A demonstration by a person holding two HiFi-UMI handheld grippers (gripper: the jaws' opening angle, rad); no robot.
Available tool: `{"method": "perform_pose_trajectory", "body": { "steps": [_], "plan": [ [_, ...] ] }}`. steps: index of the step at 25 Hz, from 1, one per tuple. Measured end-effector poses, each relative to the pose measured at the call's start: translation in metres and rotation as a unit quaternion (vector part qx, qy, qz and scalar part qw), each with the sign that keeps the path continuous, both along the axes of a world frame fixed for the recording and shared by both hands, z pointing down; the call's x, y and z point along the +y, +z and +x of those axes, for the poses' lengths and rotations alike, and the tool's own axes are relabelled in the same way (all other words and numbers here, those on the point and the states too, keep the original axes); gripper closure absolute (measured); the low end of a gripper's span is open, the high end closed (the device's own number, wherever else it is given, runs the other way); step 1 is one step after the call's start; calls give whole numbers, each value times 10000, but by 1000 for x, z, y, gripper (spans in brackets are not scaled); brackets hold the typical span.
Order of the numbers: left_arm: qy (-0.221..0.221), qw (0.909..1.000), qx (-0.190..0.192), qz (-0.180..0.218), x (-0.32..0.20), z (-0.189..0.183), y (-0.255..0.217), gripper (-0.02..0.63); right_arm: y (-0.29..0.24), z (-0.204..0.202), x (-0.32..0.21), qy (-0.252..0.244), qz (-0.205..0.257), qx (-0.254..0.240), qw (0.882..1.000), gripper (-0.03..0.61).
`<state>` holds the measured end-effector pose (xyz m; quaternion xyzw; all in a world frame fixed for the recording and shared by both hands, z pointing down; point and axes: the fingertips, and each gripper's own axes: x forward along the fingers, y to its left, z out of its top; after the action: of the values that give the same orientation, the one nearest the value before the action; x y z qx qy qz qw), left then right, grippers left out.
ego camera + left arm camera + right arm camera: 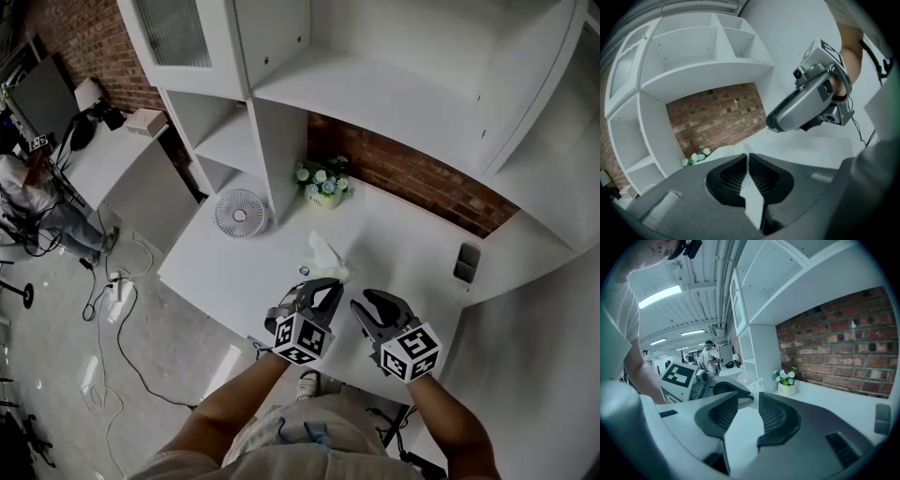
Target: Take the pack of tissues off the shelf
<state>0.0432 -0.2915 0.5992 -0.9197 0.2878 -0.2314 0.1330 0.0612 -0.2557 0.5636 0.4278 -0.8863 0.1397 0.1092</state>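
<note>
Left hand-held gripper [323, 289] pinched nearly shut on tissue sheet [752, 197]; right hand-held gripper [370, 305] parted, empty. Pack of tissues [325, 255] on desk [244, 272], near flowers [323, 183], off shelf [375, 89]. Recommended: regrip pack body, not sheet, before lifting; tearing risk.

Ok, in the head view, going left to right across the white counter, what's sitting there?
small white fan → pot of flowers → dark rectangular object

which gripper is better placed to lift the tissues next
Left. The left gripper is already shut on the tissue sticking up from the desk. The right gripper hangs beside it, jaws apart and empty.
</note>
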Motion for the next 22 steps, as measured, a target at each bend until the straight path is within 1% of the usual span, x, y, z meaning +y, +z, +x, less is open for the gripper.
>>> {"method": "perform_pose_trajectory", "body": {
  "steps": [12,18,22],
  "plan": [
    [124,9990,-360,-213,5,5,70,589,32,5,-3,112,-241,41,9996,440],
    [225,9989,-265,-324,11,5,96,589,39,7,-2,171,-298,29,9994,440],
    [225,9985,-297,-408,15,2,107,589,44,8,-1,161,-371,31,9992,440]
  ]
}}
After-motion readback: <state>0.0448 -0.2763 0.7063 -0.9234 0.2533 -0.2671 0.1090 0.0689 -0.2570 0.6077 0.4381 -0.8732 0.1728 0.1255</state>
